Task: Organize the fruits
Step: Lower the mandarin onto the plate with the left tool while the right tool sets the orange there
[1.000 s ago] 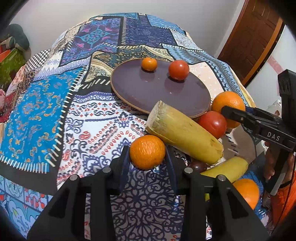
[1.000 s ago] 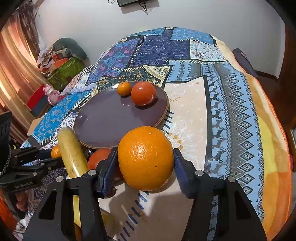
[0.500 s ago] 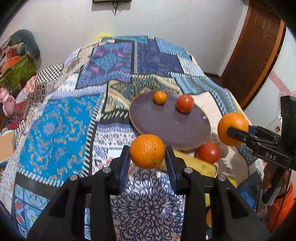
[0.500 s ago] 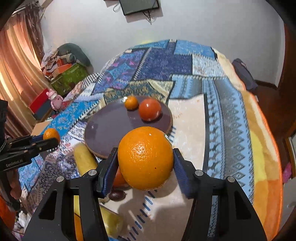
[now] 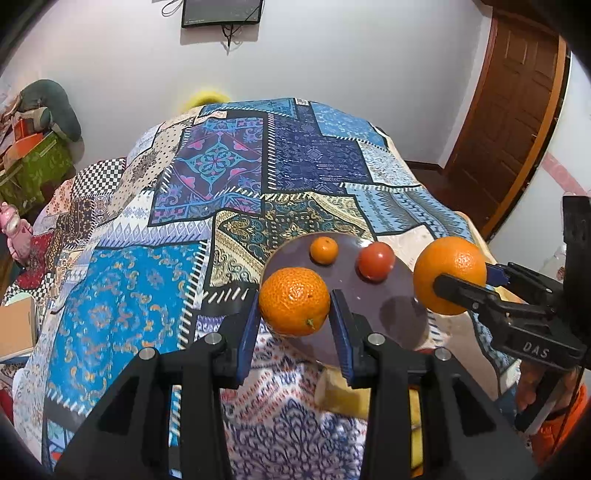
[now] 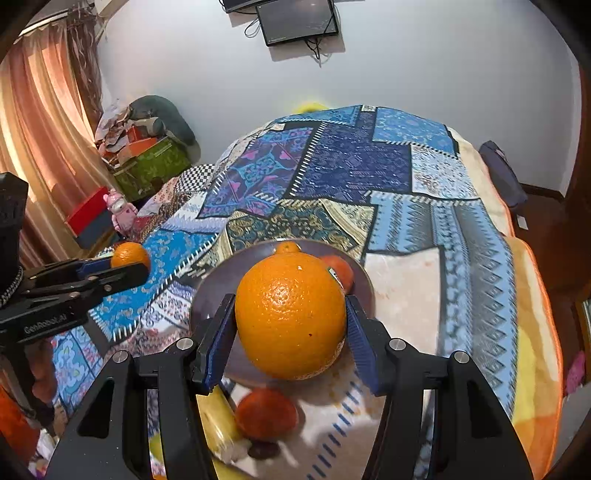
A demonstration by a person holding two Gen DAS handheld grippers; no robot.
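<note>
Two hand-held grippers are seen above a bed covered with a patchwork quilt [image 5: 122, 302], and each carries one fruit. A small mandarin [image 5: 294, 302] is clamped between the blue pads of the left gripper [image 5: 294, 314], whose jaws are drawn in narrow around it; it is held in the air just in front of the near rim of the purple plate [image 5: 397, 295]. A large orange [image 6: 290, 315] is gripped by the right gripper [image 6: 291, 332], its jaws set wider to fit the fruit, and it is held over the near part of the plate.

On the plate two fruits are counted: one small mandarin [image 5: 324, 250] at the far rim and one tomato [image 5: 375, 261] beside it, apart from each other. Nearer than the plate, on the quilt, one more tomato [image 6: 266, 415], blurred, is seen, with a yellow banana-like fruit [image 6: 218, 417] just beside it and a small dark fruit [image 6: 263, 449] close by; their outlines cannot be told exactly.

"DAS" [image 5: 535, 350] is read on the side of the right gripper, and "GenRobot.AI" [image 6: 44, 325] on the side of the left. A dark screen [image 6: 297, 20] is mounted on the wall beyond the bed.
</note>
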